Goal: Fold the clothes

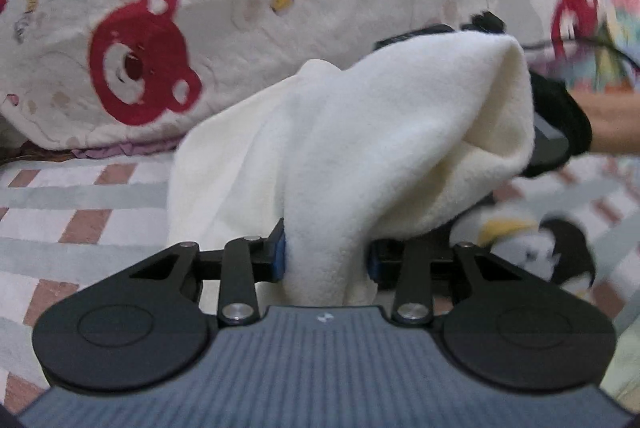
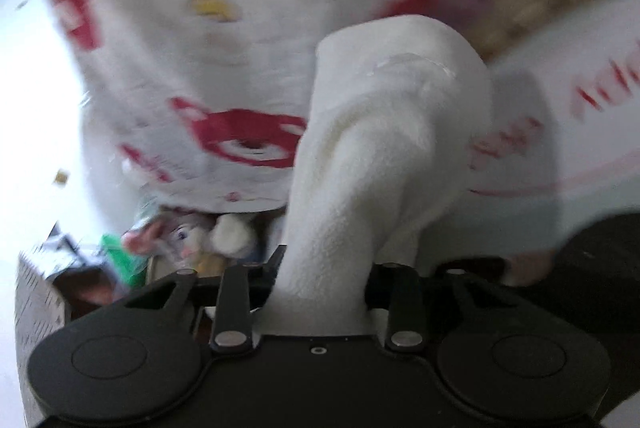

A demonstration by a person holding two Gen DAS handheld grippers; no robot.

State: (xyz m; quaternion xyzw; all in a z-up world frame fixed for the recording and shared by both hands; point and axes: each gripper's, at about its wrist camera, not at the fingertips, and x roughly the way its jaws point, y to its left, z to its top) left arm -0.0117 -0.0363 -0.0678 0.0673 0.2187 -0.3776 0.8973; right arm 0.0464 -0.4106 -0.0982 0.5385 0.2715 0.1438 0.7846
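The left gripper (image 1: 326, 256) is clamped on a bunch of cream cloth (image 1: 360, 140), which rises ahead and runs right toward the right gripper (image 2: 324, 284), likewise pinching it. The cloth hangs lifted between both, above the striped bed (image 1: 80, 196); a bear-print quilt (image 1: 200, 8) lies beyond.

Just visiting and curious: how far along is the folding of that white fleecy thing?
Early stage. Done: both grippers have hold, the left gripper and right gripper each pinching the cream fleece cloth. In hand: it hangs bunched above the striped sheet. Left: no neat fold shows yet.
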